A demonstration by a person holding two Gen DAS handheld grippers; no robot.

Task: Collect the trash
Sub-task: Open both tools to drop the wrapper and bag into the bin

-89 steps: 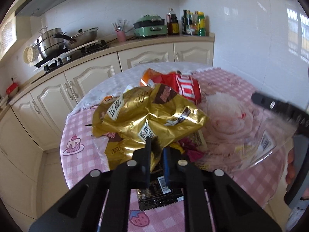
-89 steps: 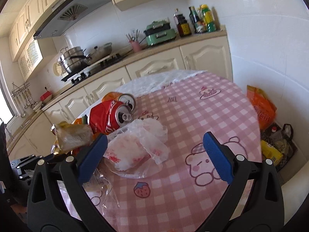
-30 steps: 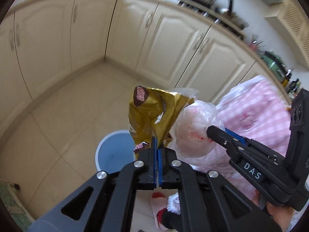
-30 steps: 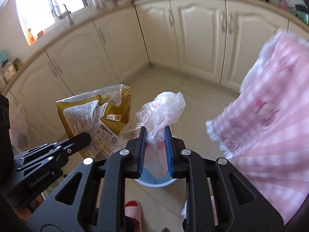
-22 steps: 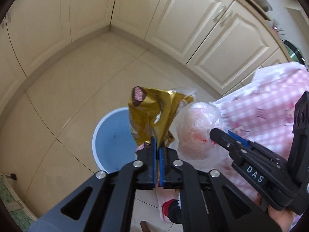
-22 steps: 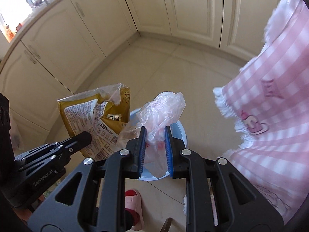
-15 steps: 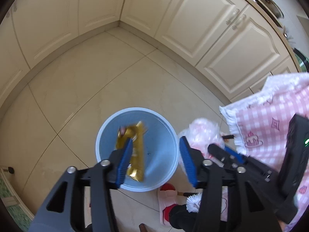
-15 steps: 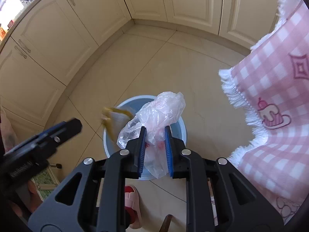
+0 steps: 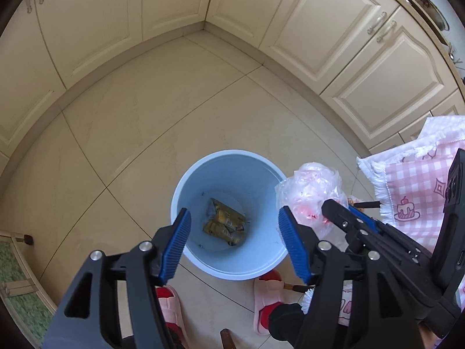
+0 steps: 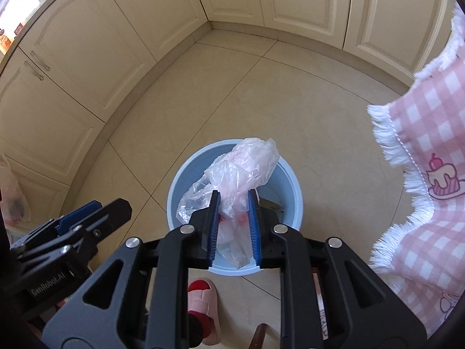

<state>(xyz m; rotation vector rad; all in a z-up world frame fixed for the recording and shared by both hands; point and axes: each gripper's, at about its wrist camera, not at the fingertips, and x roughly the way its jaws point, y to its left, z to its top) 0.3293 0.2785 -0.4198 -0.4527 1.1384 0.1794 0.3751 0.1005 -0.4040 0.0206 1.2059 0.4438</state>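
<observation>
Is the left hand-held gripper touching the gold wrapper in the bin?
Apart. The left wrist view shows the left hand-held gripper open, with the gold wrapper lying at the blue bin's bottom.

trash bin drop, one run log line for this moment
left gripper: jaws just opened, empty | gold wrapper: in blue bin | right gripper: shut on plastic bag above bin

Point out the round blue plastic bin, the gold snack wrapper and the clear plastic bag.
Round blue plastic bin (image 9: 186,180): left wrist view, inner wall.
Gold snack wrapper (image 9: 225,224): left wrist view, middle.
Clear plastic bag (image 10: 247,168): right wrist view, upper bulge.

Beige tiled floor (image 9: 180,93), cream corner cabinets (image 9: 334,23), pink checked tablecloth (image 10: 430,122).
</observation>
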